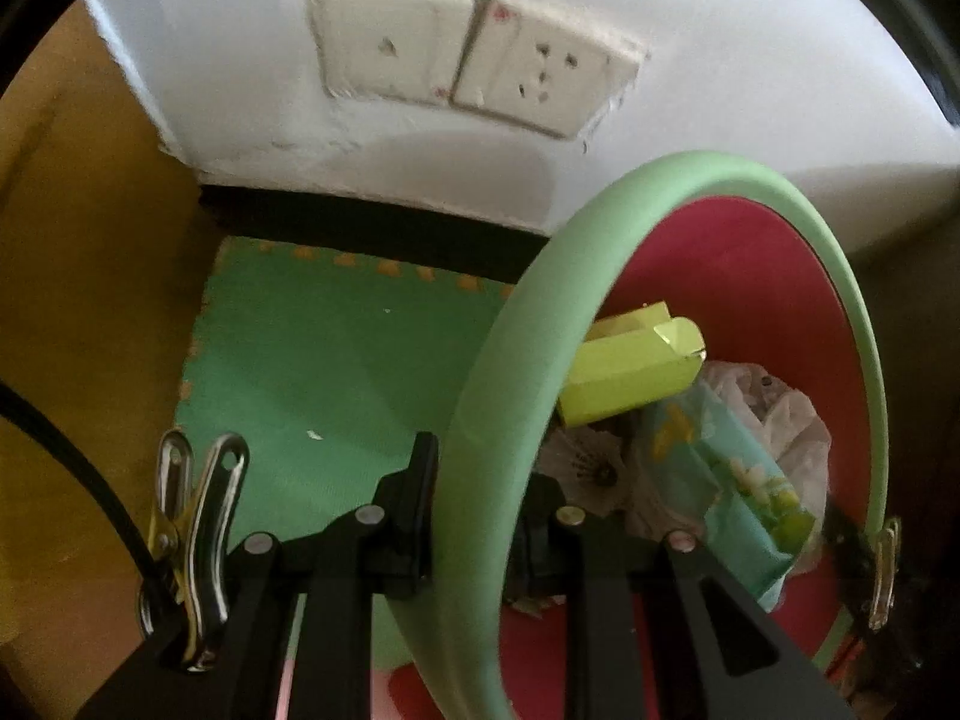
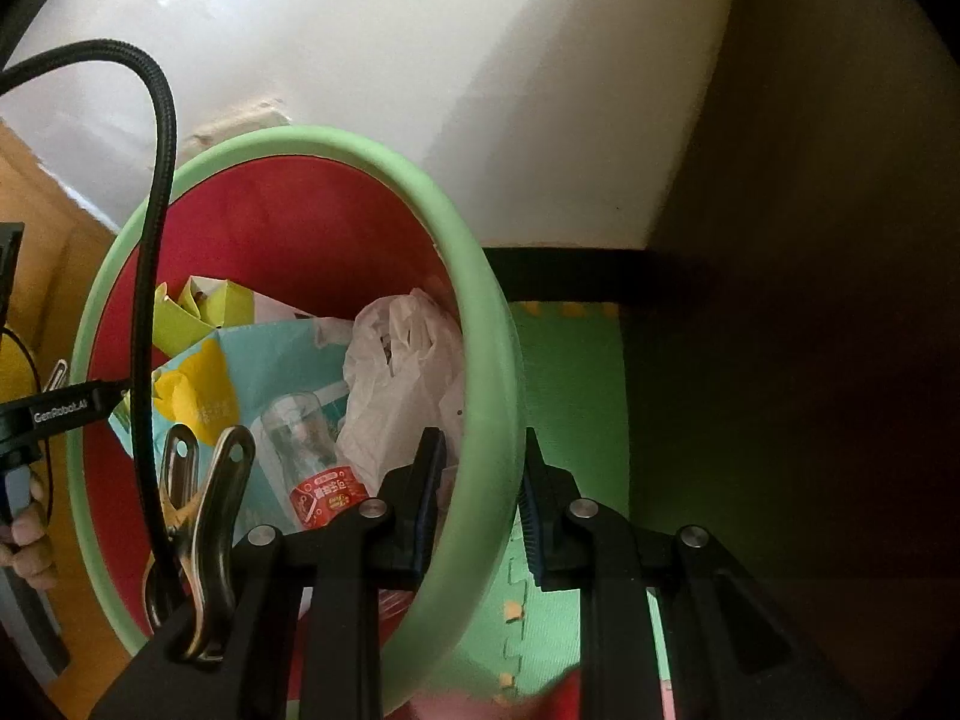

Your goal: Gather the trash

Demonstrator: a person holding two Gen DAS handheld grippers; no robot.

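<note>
A green foam floor mat (image 1: 312,372) with orange-toothed edges covers the floor, meeting a black skirting strip under a white wall (image 1: 540,12) that carries two scuffed socket plates (image 1: 474,60); an ochre panel (image 1: 72,276) stands at the left in the left wrist view, and the right wrist view falls into deep shadow on its right side. The trash bin (image 2: 480,324), red inside with a pale green rim, stands on the mat close to the wall. The left gripper (image 1: 480,480) has its jaws narrowly parted and closed over the rim, one finger outside and one inside; the right gripper (image 2: 480,474) straddles the opposite stretch of rim the same way, pads against the green edge. Inside lie a yellow-green carton (image 1: 630,372), a teal flowered wrapper (image 2: 282,360), a white plastic bag (image 2: 402,372) and a clear bottle (image 2: 312,456) with a red label. The bin's base and outer wall are cut off below, the inner finger in the left view is mostly hidden by the rim, and whatever lies beneath the top layer of rubbish cannot be made out. A person's fingers (image 2: 27,540) show at the far left edge.
</note>
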